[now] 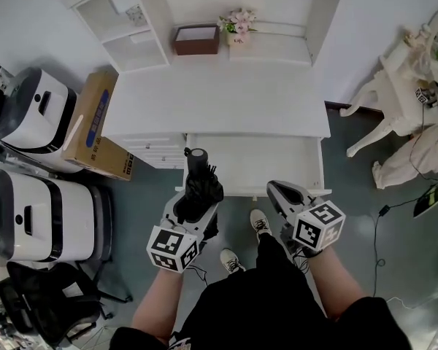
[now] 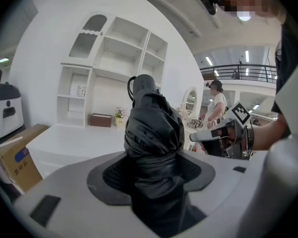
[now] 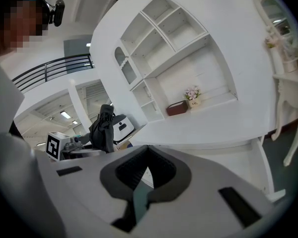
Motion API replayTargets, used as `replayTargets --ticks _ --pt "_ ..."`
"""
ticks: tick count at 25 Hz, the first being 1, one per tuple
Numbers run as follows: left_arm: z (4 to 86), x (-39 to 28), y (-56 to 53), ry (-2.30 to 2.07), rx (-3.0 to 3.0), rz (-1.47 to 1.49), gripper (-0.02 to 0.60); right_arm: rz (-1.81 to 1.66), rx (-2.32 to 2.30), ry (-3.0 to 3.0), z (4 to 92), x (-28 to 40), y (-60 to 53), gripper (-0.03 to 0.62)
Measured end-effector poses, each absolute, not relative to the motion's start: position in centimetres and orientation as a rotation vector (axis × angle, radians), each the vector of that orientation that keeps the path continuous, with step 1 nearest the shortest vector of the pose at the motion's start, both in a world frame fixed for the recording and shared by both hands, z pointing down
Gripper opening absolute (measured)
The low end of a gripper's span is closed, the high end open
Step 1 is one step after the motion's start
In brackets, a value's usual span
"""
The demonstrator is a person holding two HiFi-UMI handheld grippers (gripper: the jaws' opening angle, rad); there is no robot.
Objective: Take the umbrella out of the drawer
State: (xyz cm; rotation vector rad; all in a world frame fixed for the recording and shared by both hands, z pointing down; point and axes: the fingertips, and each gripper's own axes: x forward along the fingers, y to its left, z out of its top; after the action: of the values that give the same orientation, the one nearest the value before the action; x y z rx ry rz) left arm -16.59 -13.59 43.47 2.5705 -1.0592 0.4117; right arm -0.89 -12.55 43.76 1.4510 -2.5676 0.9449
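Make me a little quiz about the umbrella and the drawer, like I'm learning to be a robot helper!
1. Which gripper holds the black folded fabric umbrella?
2. True or false: the white pull-out drawer under the white desk is open.
3. What stands beside the brown rectangular box at the back of the desk? A. pink flowers B. a lamp C. a cup

Key: 1. the left gripper; 2. true; 3. A.
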Motion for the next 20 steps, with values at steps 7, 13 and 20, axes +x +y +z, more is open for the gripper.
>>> replayTargets --ticks 7,13,20 --pt "42.8 -19.2 -9.8 -1.056 2.551 0.360 0.261 0.915 1.456 -2.565 43.7 -3.3 -9.0 0.002" --pt "42.4 -21.4 -6.8 -1.019 2.566 0.350 0.261 0.921 1.482 -2.558 43.7 -6.0 -5.9 0.002" --pt "42.2 -22.9 -4.2 -0.981 2.568 0.332 0.261 0.926 1.474 -2.540 43.7 -8.3 -3.0 0.002"
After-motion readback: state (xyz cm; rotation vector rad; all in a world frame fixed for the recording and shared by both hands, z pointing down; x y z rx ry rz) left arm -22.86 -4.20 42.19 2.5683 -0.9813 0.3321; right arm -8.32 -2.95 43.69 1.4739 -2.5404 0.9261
